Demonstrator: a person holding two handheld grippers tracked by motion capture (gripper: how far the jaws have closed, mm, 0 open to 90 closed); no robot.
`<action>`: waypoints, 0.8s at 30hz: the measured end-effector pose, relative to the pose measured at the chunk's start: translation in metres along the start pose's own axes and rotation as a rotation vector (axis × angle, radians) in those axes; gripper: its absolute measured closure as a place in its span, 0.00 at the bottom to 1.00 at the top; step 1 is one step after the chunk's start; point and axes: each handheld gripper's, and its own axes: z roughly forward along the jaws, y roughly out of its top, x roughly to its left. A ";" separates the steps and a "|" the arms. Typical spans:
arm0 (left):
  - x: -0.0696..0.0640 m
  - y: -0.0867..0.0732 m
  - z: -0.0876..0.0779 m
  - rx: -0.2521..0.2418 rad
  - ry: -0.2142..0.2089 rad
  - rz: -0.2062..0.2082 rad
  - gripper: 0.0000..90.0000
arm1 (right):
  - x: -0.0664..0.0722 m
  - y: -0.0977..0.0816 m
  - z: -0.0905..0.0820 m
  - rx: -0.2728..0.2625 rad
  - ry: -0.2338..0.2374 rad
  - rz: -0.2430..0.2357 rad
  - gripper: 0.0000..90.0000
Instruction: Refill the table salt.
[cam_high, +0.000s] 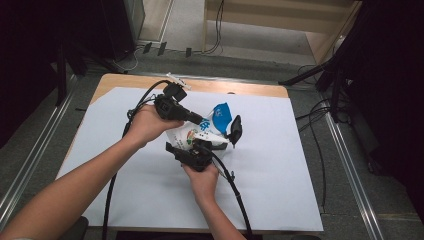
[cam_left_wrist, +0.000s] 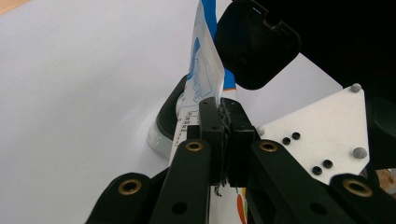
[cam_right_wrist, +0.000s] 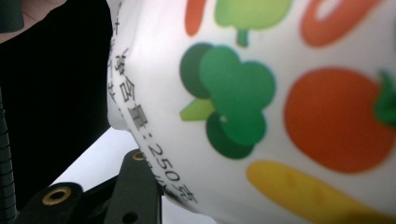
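A white bag (cam_high: 196, 131) printed with vegetables and a blue top is held up over the table between both grippers. My left gripper (cam_high: 199, 121) comes in from the upper left and is shut on the bag's thin edge. In the left gripper view its jaws pinch the flat seam of the bag (cam_left_wrist: 201, 74). My right gripper (cam_high: 215, 141) holds the bag's body from below, with one black pad beside the blue top. In the right gripper view the bag (cam_right_wrist: 261, 102) bulges over one of its fingers (cam_right_wrist: 137, 182); the other finger is hidden.
A white sheet (cam_high: 280, 170) covers the wooden table (cam_high: 130, 80). Black cables (cam_high: 235, 190) trail from both grippers toward the near edge. The right gripper's pad (cam_left_wrist: 257, 44) and grey plate (cam_left_wrist: 322, 135) stand close to my left jaws. Dark stands and floor cables surround the table.
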 end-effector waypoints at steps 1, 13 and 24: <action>0.000 0.000 0.000 0.000 0.000 0.000 1.00 | 0.000 0.000 0.000 -0.001 -0.001 -0.002 0.68; 0.001 0.000 0.000 -0.003 0.000 -0.006 1.00 | 0.002 0.002 0.003 0.000 0.008 -0.004 0.68; 0.001 0.000 0.000 -0.004 -0.002 -0.001 1.00 | 0.001 0.002 0.002 0.004 -0.006 -0.013 0.68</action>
